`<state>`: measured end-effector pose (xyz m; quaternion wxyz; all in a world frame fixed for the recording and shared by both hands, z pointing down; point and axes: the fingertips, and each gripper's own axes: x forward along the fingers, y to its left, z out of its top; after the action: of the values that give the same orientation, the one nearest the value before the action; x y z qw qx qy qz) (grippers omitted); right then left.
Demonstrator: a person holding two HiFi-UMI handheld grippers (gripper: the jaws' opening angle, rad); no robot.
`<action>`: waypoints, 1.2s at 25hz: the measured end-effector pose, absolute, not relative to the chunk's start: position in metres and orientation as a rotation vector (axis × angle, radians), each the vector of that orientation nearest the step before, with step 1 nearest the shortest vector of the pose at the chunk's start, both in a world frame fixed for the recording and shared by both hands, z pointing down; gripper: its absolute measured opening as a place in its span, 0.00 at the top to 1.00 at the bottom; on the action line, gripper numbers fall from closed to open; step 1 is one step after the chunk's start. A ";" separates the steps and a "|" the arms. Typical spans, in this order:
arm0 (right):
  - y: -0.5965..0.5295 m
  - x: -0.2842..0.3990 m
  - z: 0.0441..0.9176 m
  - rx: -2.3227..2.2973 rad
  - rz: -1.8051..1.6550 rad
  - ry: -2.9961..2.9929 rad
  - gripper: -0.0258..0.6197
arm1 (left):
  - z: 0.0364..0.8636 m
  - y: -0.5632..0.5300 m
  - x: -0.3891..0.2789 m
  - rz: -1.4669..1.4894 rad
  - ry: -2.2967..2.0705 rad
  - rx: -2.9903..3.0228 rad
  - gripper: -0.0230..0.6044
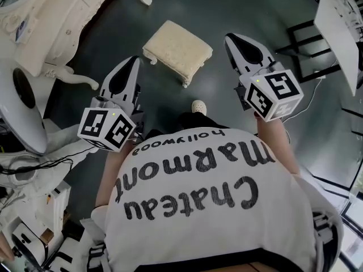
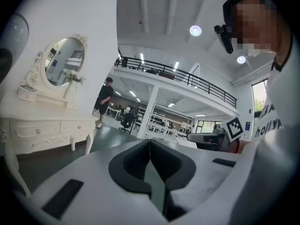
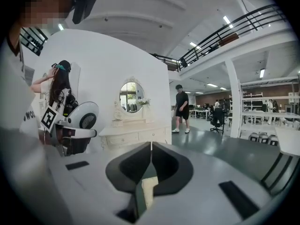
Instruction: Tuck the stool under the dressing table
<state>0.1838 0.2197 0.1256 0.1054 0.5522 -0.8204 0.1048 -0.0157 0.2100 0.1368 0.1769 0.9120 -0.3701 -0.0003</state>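
The stool [image 1: 177, 50], a low cream cushion on white legs, stands on the dark floor ahead of me, apart from both grippers. The white dressing table [image 1: 51, 27] is at the upper left; its oval mirror [image 2: 63, 62] shows in the left gripper view. My left gripper [image 1: 133, 61] hangs short of the stool's left side, jaws shut and empty. My right gripper [image 1: 229, 38] hovers just right of the stool, also shut with nothing held. In the right gripper view the dressing table [image 3: 133, 135] lies ahead, and a cream patch of the stool [image 3: 149, 186] shows below the shut jaws.
A round white machine [image 1: 22, 106] with cables sits at the left, close to the dressing table. A black metal frame [image 1: 309, 44] stands at the right. A person [image 3: 181, 108] walks in the background hall. My shoe [image 1: 198, 106] is just behind the stool.
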 end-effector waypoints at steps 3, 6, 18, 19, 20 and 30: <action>0.178 0.211 0.131 1.572 0.338 -2.433 0.92 | 0.141 0.181 0.010 -0.024 -1.089 2.540 0.92; 0.140 0.228 0.145 1.510 0.375 -2.453 0.92 | 0.157 0.154 0.027 -0.026 -1.137 2.495 0.93; 0.070 0.247 0.330 1.263 0.734 -2.322 0.92 | 0.341 0.137 0.038 0.259 -1.164 2.212 0.92; 0.069 0.245 0.351 1.250 0.762 -2.291 0.92 | 0.360 0.138 0.035 0.284 -1.139 2.172 0.92; 0.069 0.243 0.372 1.237 0.790 -2.257 0.92 | 0.379 0.139 0.031 0.304 -1.109 2.128 0.92; 0.073 0.270 0.546 1.269 1.146 -1.868 0.92 | 0.543 0.117 0.010 0.682 -0.822 1.917 0.92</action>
<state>0.2697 0.0732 0.5458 0.2999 0.4781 -0.7036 0.4318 0.0102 0.1168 0.5431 0.4561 0.7775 -0.3334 0.2764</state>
